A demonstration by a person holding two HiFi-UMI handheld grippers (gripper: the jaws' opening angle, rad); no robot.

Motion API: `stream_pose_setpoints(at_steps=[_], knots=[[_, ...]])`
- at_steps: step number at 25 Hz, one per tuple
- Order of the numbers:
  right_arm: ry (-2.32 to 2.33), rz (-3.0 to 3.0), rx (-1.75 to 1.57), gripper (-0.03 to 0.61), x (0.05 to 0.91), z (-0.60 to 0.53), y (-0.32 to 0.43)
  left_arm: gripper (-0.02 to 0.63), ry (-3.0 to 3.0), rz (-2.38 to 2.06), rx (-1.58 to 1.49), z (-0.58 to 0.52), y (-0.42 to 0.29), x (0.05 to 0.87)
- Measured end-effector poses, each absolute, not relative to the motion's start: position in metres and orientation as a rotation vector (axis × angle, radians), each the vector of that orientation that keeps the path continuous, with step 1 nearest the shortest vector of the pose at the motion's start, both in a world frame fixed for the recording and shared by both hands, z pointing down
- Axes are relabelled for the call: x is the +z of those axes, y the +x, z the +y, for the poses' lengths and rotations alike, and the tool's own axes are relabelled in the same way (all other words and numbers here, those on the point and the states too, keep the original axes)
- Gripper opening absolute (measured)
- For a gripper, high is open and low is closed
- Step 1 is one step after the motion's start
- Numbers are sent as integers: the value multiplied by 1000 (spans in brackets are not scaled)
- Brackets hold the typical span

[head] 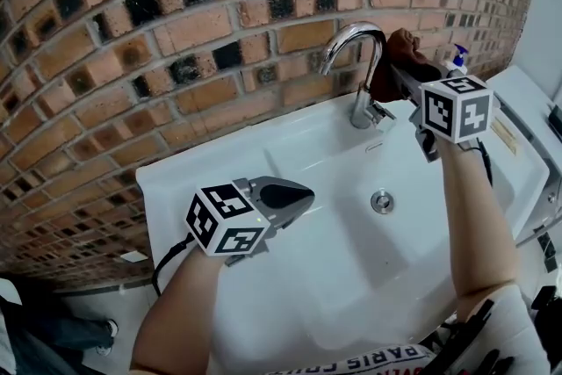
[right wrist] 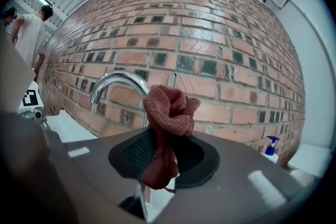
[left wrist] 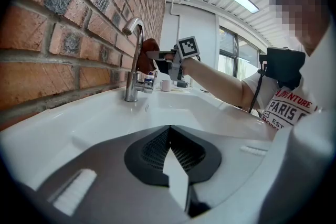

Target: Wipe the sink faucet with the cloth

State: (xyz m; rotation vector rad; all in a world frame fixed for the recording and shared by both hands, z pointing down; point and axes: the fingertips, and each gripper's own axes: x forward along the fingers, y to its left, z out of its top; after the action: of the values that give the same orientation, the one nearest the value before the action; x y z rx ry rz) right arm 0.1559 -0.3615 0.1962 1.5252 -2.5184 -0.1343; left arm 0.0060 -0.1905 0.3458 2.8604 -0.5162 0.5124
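Cloth [right wrist: 169,110] is the thing to watch: the dark red wad sits pinched between the jaws of your right gripper [right wrist: 157,157], bunched above them and hanging in a tail below. You hold it high at the faucet [head: 356,48], on the wall side of the curved neck. From the head view the wad lies against the riser or just beside it, though I cannot tell whether it is really pressing. That placement makes sense as I read it, since a bunched cloth at the arch lets you rub down the riser or out along the spout.

Your left gripper [head: 303,196] has its jaws pressed together with nothing between them. It hovers low over the near left of the sink [head: 202,171], well apart from the faucet, probably parked there to leave the right arm room.

Around you, the brick wall [head: 176,13] runs close behind the faucet, so there is little space to swing the cloth round its back. The lever [head: 379,111] juts out near the faucet's base, below the cloth, and could snag the hanging tail on a downward stroke. A soap bottle [head: 457,59] with a blue pump stands just beyond your right gripper, by the wall, and a wide sweep that way might knock it. The drain [head: 381,201] lies in the basin, clear of the work.
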Motion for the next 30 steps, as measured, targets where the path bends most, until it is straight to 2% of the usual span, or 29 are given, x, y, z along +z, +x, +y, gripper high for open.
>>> stream_pose_setpoints(at_steps=[5,19,30], knots=[[1507,-2478,-60,89,228,-368,156,0,2860,-514,513,-190,6,346],[1529,-2508,-65,91,219,-361,157,0,2860,-515,513,-190,6,346],[1372,-2610,-322,92,180,-309,104,0,2860,-512,513,-190,5,346]])
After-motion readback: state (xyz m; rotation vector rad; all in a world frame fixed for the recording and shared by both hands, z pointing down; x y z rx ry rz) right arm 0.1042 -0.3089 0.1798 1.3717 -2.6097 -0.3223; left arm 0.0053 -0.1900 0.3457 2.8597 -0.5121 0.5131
